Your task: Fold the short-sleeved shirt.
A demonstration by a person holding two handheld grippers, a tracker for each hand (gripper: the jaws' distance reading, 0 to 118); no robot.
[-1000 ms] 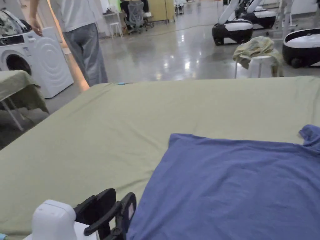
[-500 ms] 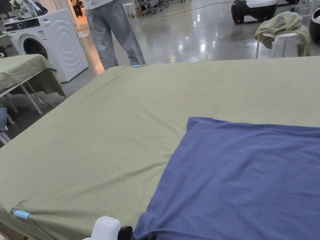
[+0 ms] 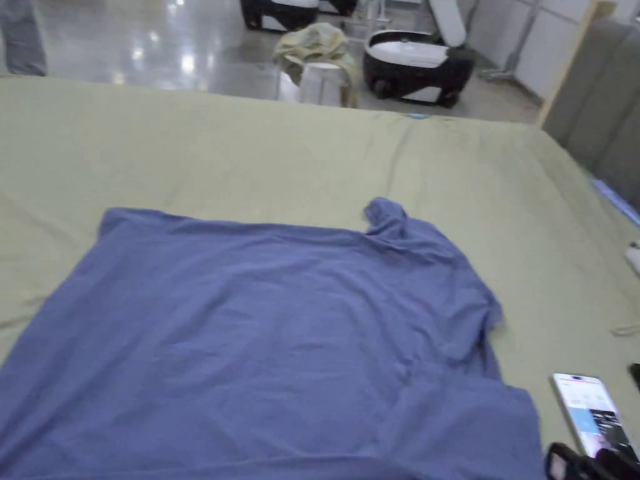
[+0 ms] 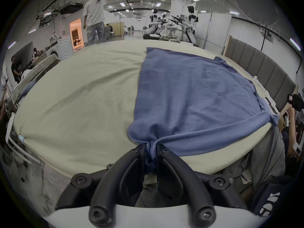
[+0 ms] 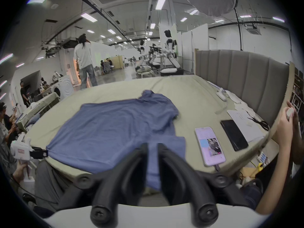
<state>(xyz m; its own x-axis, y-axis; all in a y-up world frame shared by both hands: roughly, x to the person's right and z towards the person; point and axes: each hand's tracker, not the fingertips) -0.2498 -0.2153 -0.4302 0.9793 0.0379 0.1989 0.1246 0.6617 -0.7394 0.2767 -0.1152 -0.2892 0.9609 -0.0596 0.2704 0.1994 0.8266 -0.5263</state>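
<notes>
both grippers sit at the near edge of the bed (image 3: 187, 144). left gripper (image 4: 151, 149): jaws pinched on a bunched corner of the blue shirt (image 3: 250, 337) at that edge. right gripper (image 5: 152, 146): jaws close together with the shirt's near hem between them; whether they press on it cannot be told. shirt lies spread flat across the olive sheet, one sleeve crumpled toward the far side. lit phone (image 3: 590, 412) lies just right of the shirt, a dark phone (image 5: 233, 134) beyond it.

Blue shirt (image 3: 262, 337) lies flat on green sheet (image 3: 187, 144); phone (image 3: 590, 415) beside it.
</notes>
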